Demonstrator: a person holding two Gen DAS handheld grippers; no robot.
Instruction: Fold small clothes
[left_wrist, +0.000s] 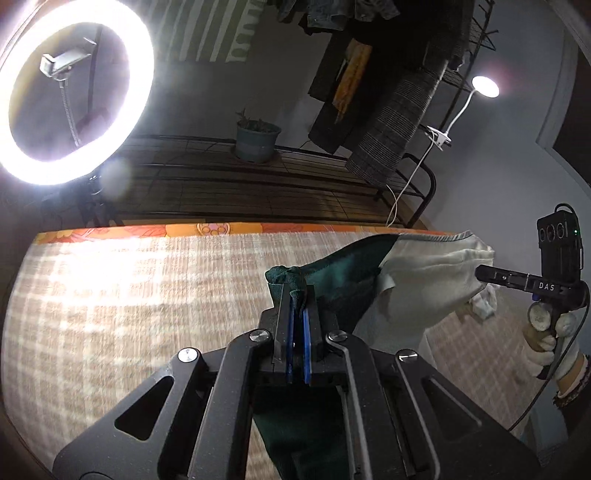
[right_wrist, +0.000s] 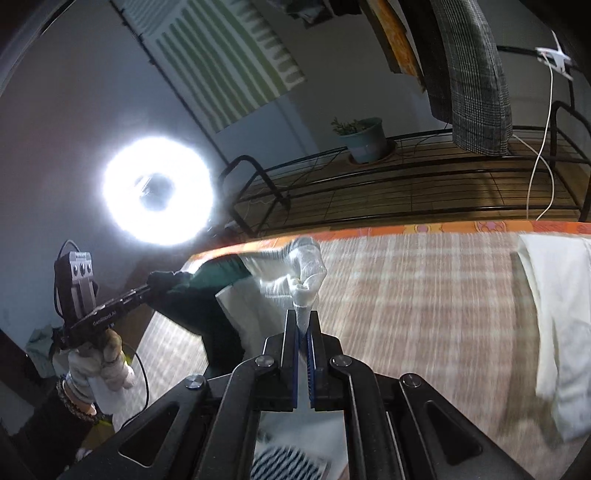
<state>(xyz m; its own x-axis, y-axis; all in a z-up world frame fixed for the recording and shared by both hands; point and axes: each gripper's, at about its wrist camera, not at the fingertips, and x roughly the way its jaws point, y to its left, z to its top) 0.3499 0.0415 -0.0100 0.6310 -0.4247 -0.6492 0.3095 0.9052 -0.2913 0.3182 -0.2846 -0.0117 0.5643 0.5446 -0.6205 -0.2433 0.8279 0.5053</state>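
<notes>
In the left wrist view a ring light (left_wrist: 74, 92) glares at upper left, and at lower centre the left gripper (left_wrist: 297, 295) is clamped tight on the dark green end of a small garment (left_wrist: 417, 288) lifted above the checked mat (left_wrist: 129, 295). The garment stretches rightward to its white end, pinched by the right gripper (left_wrist: 480, 275). In the right wrist view a folded white cloth (right_wrist: 554, 314) lies at right.
</notes>
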